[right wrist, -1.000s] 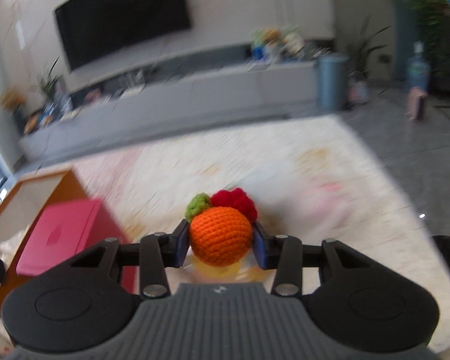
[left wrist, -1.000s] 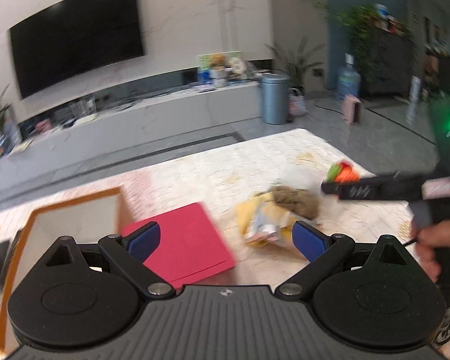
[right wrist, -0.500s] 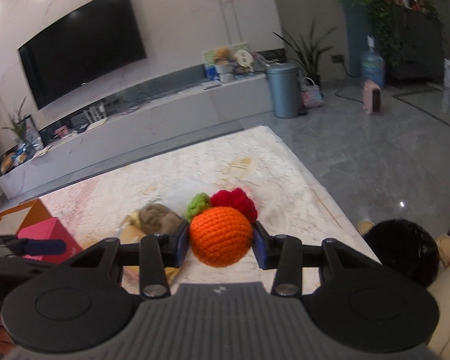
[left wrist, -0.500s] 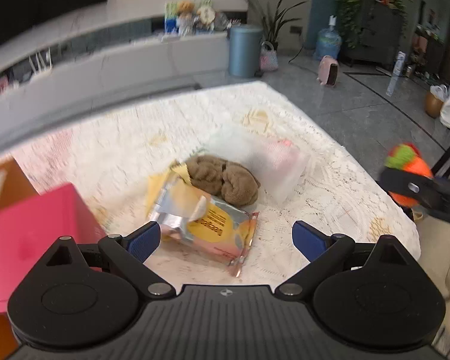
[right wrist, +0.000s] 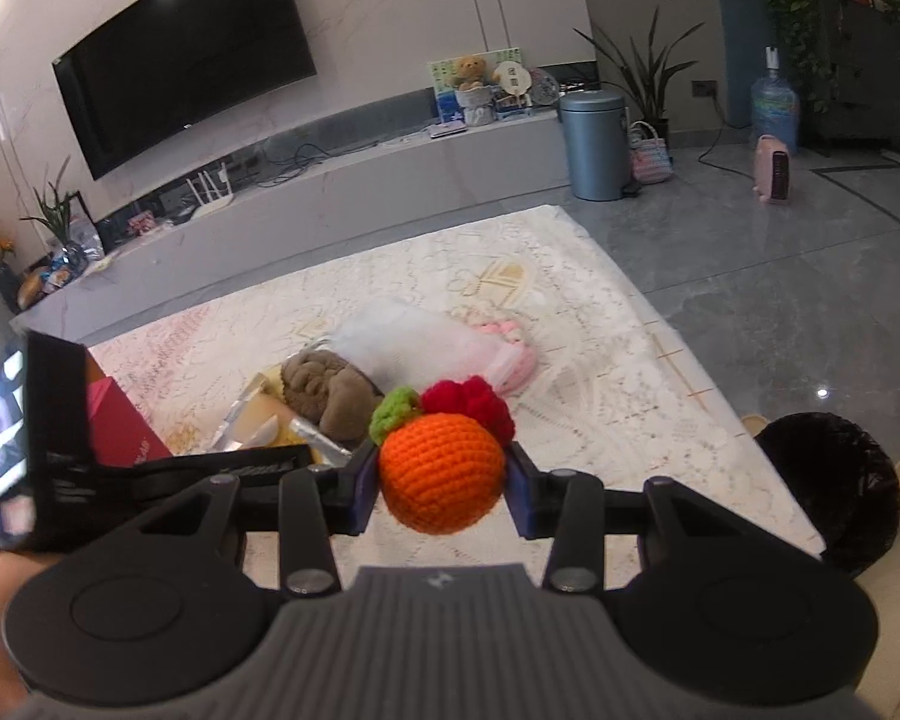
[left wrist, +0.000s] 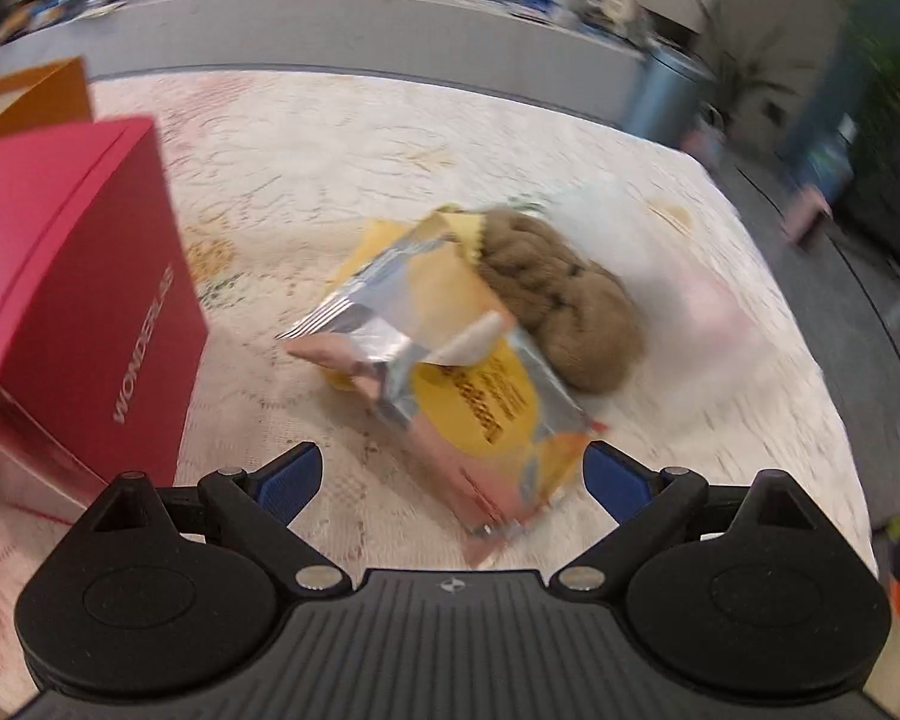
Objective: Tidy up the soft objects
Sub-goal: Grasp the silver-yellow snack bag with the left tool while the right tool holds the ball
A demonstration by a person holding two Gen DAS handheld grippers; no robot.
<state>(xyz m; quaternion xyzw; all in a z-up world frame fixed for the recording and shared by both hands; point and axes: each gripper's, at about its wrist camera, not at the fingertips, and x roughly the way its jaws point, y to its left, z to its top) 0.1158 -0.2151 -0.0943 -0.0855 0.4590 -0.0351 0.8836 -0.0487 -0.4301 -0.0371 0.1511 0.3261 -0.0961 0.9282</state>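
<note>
My right gripper [right wrist: 443,480] is shut on an orange crocheted ball [right wrist: 441,473] with green and red tufts, held above the table's near edge. My left gripper [left wrist: 450,480] is open and empty, low over a yellow and silver snack packet [left wrist: 450,384], whose near end lies between the blue pads [left wrist: 288,480]. A brown plush lump [left wrist: 561,300] lies just behind the packet, and shows in the right wrist view [right wrist: 330,390]. A clear bag with pink soft things [right wrist: 450,348] lies beyond it.
A red box [left wrist: 72,300] stands left of the packet, with an orange-rimmed box [left wrist: 36,96] behind it. The lace tablecloth [right wrist: 600,372] covers the table. A black bin [right wrist: 828,480] stands on the floor at the right. The left gripper's body [right wrist: 150,468] crosses the right view.
My left gripper has dropped lower and closer to the snack packet, which now reaches between its pads. The right gripper still holds the ball and has drawn back a little.
</note>
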